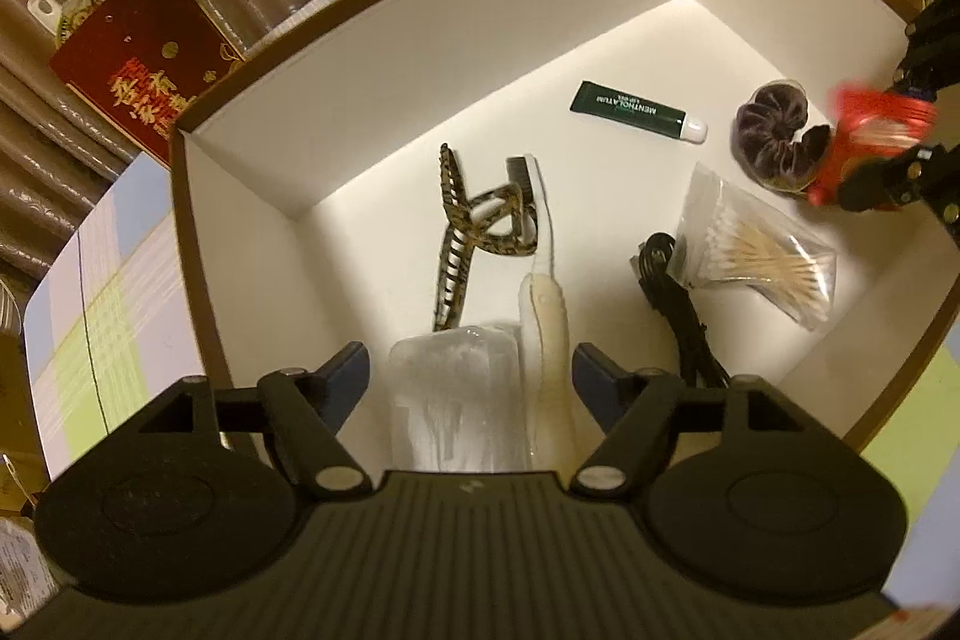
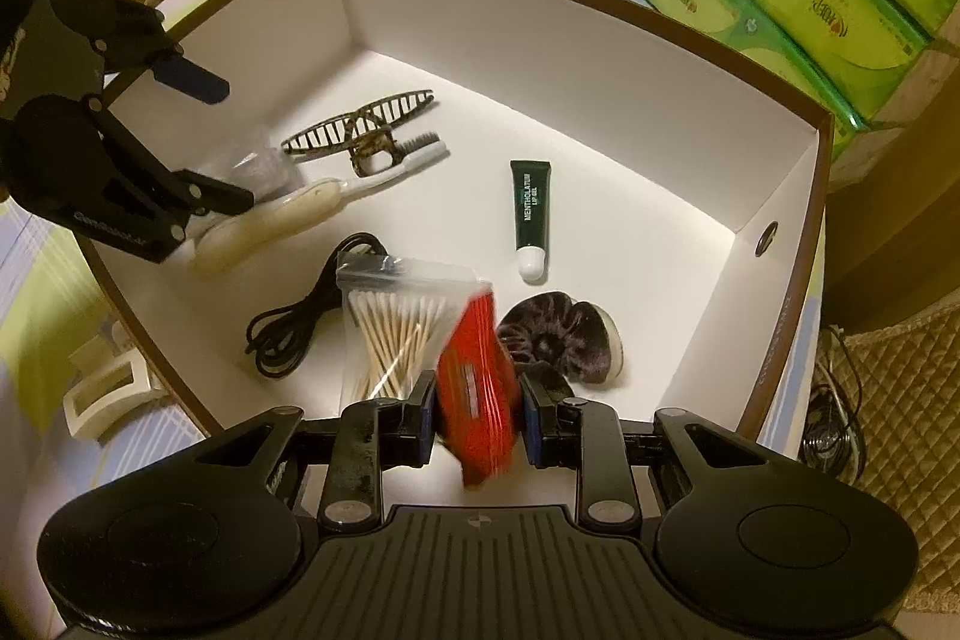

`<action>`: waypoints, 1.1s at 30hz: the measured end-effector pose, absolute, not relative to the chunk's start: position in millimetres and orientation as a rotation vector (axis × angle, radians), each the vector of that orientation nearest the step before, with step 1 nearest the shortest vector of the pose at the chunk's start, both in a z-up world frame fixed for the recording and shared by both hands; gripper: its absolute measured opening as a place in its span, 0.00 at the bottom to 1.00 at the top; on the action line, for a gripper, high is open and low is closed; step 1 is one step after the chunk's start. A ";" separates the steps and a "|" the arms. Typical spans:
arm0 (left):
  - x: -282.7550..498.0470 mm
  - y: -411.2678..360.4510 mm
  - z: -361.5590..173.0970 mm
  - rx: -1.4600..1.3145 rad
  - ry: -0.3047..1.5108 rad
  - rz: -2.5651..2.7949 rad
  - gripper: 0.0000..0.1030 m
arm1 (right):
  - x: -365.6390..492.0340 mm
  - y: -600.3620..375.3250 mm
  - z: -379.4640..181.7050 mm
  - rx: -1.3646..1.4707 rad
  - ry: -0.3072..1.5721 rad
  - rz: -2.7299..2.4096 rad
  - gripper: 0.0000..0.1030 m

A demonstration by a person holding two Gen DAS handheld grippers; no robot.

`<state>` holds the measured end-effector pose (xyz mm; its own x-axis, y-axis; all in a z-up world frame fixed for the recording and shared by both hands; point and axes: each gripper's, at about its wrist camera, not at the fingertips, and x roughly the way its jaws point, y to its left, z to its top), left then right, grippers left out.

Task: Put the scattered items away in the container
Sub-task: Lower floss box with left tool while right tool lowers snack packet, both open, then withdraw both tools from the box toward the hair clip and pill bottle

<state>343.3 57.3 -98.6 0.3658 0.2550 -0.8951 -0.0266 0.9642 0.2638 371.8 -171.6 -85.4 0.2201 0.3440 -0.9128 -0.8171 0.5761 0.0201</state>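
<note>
The right gripper (image 2: 477, 415) has its jaws clenched on a red packet (image 2: 477, 394), which hangs blurred and tilted just above the near floor of the box (image 2: 807, 244). Right behind the packet lie a dark scrunchie (image 2: 561, 334) to its right and a bag of cotton swabs (image 2: 393, 334) to its left; a black cable (image 2: 300, 328) coils further left, and a green lip-gel tube (image 2: 531, 214) lies beyond, toward the far wall.

The left gripper (image 1: 471, 373) has its jaws spread wide and holds nothing. Between them, down in the box, lie a clear plastic case (image 1: 453, 394) and the pale handle of a brush (image 1: 549, 316). Beyond those rests a patterned hair claw (image 1: 474, 232) across the brush head. In this view the red packet (image 1: 870, 136) shows at the far right, over the scrunchie (image 1: 774, 136).

Judging by this, the step in hand is dropping the red packet into the box, the left side having apparently let go of its load. The next move calls for opening the right jaws so the packet falls clear of the swabs. A white clip (image 2: 105, 394) sits outside the box on the tabletop (image 2: 36, 292), near left, and likely wants collecting afterwards.
</note>
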 end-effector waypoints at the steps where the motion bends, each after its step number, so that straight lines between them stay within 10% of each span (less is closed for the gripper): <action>1: 342.3 57.8 -97.0 0.215 1.182 0.184 0.69 | 371.6 -171.7 -85.3 -0.532 1.069 0.858 0.23; 10: 332.9 56.0 -90.3 0.191 1.163 0.184 0.70 | 368.5 -172.3 -82.2 -0.524 1.076 0.863 0.28; 14: 329.9 54.3 -87.6 0.181 1.155 0.183 0.73 | 368.1 -174.9 -75.4 -0.491 1.055 0.868 0.61; 20: 326.9 51.9 -81.1 0.169 1.137 0.190 0.84 | 360.9 -170.6 -67.4 -0.500 1.017 0.871 0.82; 33: 318.2 41.0 -65.6 0.165 1.099 0.202 0.91 | 350.9 -174.5 -55.4 -0.467 0.962 0.840 0.90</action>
